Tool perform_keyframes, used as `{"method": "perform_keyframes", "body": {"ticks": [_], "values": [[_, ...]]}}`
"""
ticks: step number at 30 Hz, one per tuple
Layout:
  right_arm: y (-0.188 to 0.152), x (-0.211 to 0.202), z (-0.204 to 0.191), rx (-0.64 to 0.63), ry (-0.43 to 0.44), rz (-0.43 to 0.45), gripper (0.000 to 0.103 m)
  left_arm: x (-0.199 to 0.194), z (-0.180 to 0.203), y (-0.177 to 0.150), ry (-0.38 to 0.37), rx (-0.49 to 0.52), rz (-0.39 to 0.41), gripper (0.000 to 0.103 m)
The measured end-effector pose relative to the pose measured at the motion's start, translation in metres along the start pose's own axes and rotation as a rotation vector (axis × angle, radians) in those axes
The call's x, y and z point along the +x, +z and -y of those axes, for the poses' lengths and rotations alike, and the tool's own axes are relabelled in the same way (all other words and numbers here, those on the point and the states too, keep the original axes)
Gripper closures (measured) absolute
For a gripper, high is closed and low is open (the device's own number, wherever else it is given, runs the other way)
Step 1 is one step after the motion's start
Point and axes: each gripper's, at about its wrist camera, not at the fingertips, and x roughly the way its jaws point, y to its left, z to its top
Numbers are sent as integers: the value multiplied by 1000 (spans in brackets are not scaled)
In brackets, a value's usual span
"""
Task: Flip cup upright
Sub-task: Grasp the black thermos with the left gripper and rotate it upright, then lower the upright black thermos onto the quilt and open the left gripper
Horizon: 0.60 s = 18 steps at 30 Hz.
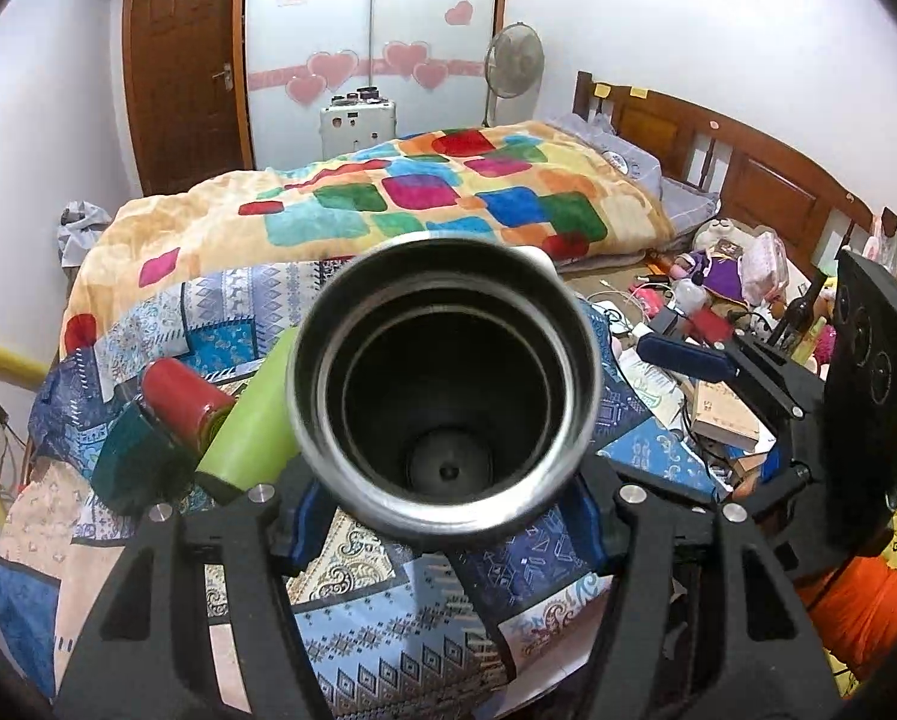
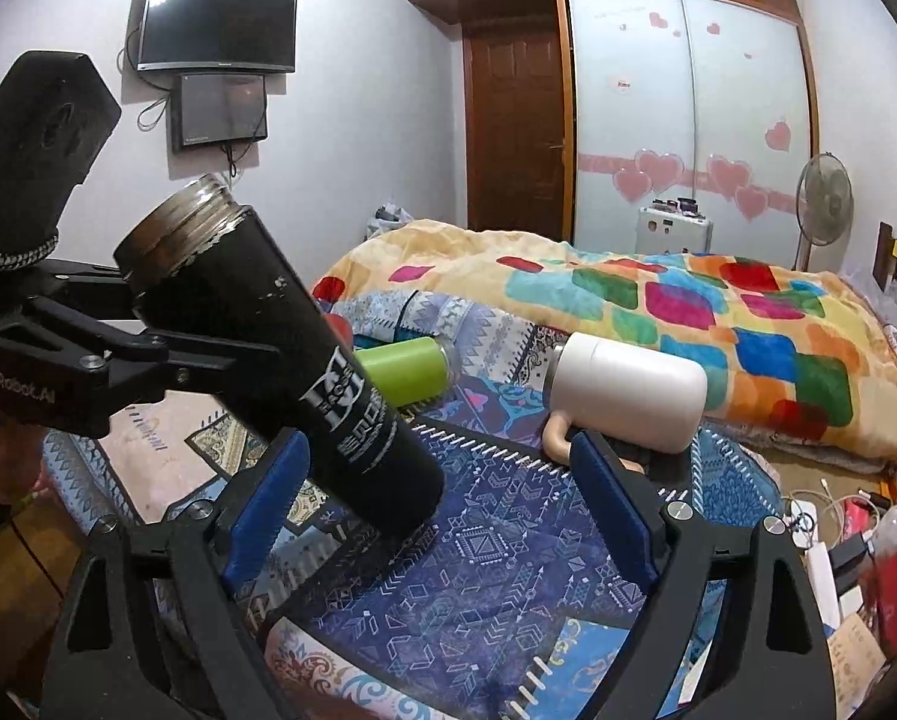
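Note:
My left gripper (image 1: 448, 525) is shut on a black steel cup (image 1: 445, 390), whose open mouth faces the left wrist camera. In the right wrist view the same black cup (image 2: 304, 360) is tilted, mouth up and to the left, its base just above the patterned blue cloth (image 2: 496, 564); the left gripper (image 2: 208, 360) holds it from the left around its middle. My right gripper (image 2: 442, 516) is open and empty, with the cup's base near its left finger (image 2: 268, 504).
A green cup (image 2: 406, 369), a white cup (image 2: 628, 387) with a beige handle and a red cup (image 1: 184, 399) lie on their sides on the cloth. A colourful quilt (image 2: 688, 324) covers the bed behind. Clutter lies at the right (image 1: 718, 324).

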Motion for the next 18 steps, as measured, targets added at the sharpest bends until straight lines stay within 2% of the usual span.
{"method": "perform_keyframes", "body": {"ticks": [6,18], "values": [[-4,3,4,10,4,-1,15,13,2,0,-1,2,-21,40],[-9,4,6,26,14,-5,15,16,2,-6,7,8,-20,39]]}}
